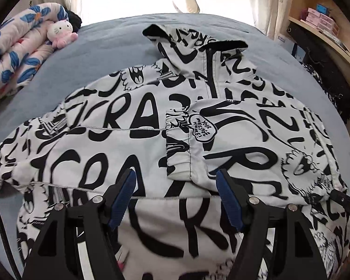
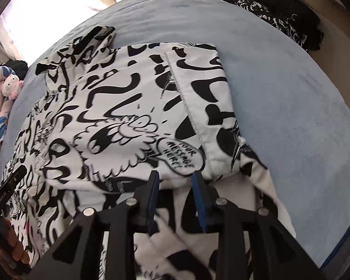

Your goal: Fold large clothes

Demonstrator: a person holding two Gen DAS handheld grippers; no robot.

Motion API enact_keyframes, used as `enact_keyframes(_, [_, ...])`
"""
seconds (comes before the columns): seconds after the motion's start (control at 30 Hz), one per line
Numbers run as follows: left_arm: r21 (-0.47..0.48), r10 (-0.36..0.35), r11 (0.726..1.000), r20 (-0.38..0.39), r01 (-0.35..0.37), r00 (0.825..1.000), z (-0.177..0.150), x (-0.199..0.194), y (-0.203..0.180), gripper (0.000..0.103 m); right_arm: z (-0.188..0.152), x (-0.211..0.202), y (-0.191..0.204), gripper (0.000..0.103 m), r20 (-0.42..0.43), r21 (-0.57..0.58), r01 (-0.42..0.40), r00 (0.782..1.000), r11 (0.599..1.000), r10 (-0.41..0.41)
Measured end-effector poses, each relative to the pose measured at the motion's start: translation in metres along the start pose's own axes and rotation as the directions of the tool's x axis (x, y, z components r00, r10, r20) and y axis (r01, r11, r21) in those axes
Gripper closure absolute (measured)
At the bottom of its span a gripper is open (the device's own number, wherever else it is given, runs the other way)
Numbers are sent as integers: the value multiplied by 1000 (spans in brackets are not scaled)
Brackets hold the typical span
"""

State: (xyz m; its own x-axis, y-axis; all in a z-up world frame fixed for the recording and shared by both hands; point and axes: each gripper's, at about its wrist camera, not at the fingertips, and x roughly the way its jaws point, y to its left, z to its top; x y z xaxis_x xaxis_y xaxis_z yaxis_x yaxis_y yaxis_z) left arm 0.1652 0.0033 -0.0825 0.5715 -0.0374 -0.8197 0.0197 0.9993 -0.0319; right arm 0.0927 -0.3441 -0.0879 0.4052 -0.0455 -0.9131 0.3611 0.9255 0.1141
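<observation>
Hoodie (image 1: 137,140) spread on blue bed (image 1: 100,44), hood end toward window. Both sleeves folded in across body; cuff (image 1: 178,149) on chest. Bottom-up fold left. Left gripper (image 1: 176,199) wide, empty, over hem. Right gripper (image 2: 175,200) part open, empty, just above hem fabric.

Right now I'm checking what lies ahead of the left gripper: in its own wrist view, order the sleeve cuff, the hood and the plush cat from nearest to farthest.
From the left gripper:
1. Sleeve cuff, just ahead, slightly right, folded across the jacket.
2. Hood, farther up the bed, centre-right.
3. Plush cat, far left, beside the floral quilt.
</observation>
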Motion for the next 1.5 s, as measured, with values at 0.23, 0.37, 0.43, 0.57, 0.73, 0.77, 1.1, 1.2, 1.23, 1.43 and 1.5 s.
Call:
enact_keyframes(0.23, [35,14,999,10,-14,1000,-13,-35,-1,33,-17,-22,15,74,19,-27,-11,1000,1000,11])
enact_keyframes(0.37, [45,-2,999,-11,2,1000,-26,-51,1,33,-29,-33,23,74,30,-49,-13,999,999,15])
enact_keyframes(0.43, [48,-9,999,-17,10,1000,-33,-59,2,33,-36,-40,28,74,33,-63,-16,999,998,18])
enact_keyframes(0.57, [53,-15,998,-17,16,1000,-46,-77,8,33,-51,-51,39,74,38,-96,-24,999,995,28])
enact_keyframes(0.73, [58,-7,998,-2,7,1000,-62,-100,26,33,-70,-65,59,74,54,-145,-29,998,989,37])
enact_keyframes(0.77, [52,-1,999,2,1,1000,-66,-106,33,33,-73,-67,63,74,59,-155,-28,998,988,38])
enact_keyframes(1.1, [-72,64,996,41,-61,997,-83,-143,125,33,-93,-79,133,74,85,-289,-30,995,957,57])
enact_keyframes(1.2, [-115,88,990,53,-81,995,-88,-150,155,33,-98,-83,163,74,102,-336,-32,992,941,70])
enact_keyframes(1.23, [-132,95,987,57,-87,994,-90,-152,167,33,-100,-85,173,74,111,-352,-35,991,935,79])
enact_keyframes(1.43, [-211,112,972,45,-100,993,-99,-148,224,33,-106,-93,233,74,160,-428,-53,978,902,134])
enact_keyframes(1.5, [-240,116,965,33,-104,993,-102,-143,245,33,-107,-93,254,74,173,-447,-63,973,892,155])
